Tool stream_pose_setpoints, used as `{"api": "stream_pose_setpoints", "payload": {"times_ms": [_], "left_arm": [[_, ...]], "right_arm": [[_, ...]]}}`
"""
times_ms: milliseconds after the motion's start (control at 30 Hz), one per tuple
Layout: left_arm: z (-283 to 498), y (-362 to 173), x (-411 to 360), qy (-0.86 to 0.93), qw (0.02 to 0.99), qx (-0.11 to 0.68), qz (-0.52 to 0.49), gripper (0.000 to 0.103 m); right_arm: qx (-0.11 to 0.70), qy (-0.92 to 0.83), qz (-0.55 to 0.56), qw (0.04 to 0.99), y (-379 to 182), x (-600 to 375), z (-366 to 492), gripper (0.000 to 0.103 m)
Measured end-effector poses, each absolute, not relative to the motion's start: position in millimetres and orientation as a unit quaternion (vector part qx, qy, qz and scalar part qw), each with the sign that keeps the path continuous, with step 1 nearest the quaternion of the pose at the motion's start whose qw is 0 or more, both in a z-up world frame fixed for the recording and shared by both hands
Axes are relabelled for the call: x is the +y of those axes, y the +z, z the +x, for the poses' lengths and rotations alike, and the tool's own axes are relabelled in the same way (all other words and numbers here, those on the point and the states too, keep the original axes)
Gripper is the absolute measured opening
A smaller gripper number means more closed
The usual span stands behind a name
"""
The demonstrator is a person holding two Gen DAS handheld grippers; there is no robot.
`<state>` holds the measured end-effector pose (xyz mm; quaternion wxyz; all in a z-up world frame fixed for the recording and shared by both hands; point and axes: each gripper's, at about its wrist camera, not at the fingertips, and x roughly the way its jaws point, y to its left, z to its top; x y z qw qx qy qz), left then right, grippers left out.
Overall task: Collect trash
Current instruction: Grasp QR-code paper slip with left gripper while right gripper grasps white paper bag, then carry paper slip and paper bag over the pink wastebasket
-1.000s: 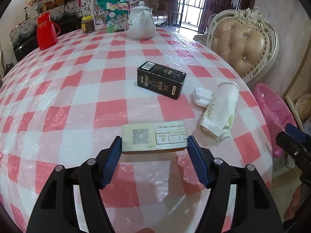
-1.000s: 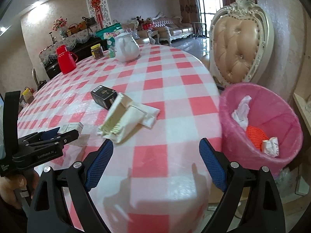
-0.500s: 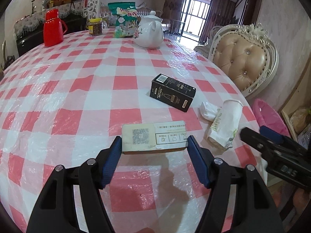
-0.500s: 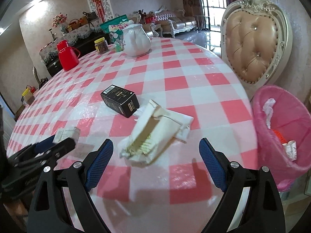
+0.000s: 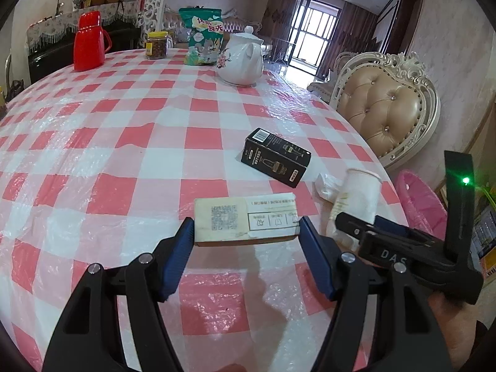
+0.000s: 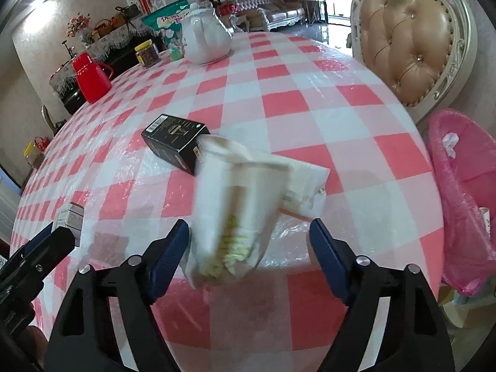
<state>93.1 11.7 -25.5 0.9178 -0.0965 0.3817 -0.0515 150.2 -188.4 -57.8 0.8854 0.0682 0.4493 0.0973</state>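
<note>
My left gripper (image 5: 245, 226) is shut on a small cardboard box (image 5: 245, 217) with a white QR-code label, held just above the checked tablecloth (image 5: 124, 142). A crushed white paper cup (image 6: 238, 204) lies on its side between the closing jaws of my right gripper (image 6: 248, 226). The left pad is at the cup's edge and the right pad stands clear of it. A crumpled white napkin (image 6: 307, 179) lies under and behind the cup. A black carton (image 6: 175, 138) rests just beyond. A pink-lined bin (image 6: 458, 186) with some trash stands beside the table on the right.
At the table's far side stand a white teapot (image 5: 241, 59), a green snack bag (image 5: 204, 40), a jar (image 5: 156, 45) and a red jug (image 5: 88, 42). A padded cream chair (image 5: 384, 105) stands right of the table, behind the bin.
My right gripper has swung left from the bin side and come down over the paper cup, its jaws narrowing. My left gripper still holds the box, slightly higher than before.
</note>
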Motion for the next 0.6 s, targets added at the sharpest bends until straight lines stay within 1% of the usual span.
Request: {"api": "stream_pose_setpoints", "payload": {"times_ms": [67, 133, 200, 233, 300, 333, 600], "left_arm": [[93, -26, 12, -0.051, 0.918, 0.381, -0.096, 0.066], [93, -26, 12, -0.051, 0.918, 0.382, -0.097, 0.066], [93, -26, 11, -0.051, 0.917, 0.383, -0.097, 0.066], [93, -26, 11, -0.051, 0.917, 0.383, -0.098, 0.066], [92, -25, 11, -0.05, 0.918, 0.382, -0.099, 0.066], [92, -25, 11, -0.05, 0.917, 0.382, -0.099, 0.066], [93, -26, 12, -0.05, 0.917, 0.382, -0.1, 0.066]], "right_arm": [[0.451, 0.101, 0.067, 0.884, -59, -186, 150, 0.065], [0.453, 0.108, 0.064, 0.883, -60, -184, 150, 0.063], [0.457, 0.114, 0.057, 0.88, -62, -181, 150, 0.058], [0.459, 0.118, 0.056, 0.879, -64, -180, 150, 0.055], [0.458, 0.119, 0.048, 0.88, -64, -178, 149, 0.044], [0.458, 0.124, 0.047, 0.879, -64, -177, 149, 0.042], [0.451, 0.135, 0.037, 0.882, -59, -175, 143, 0.042]]}}
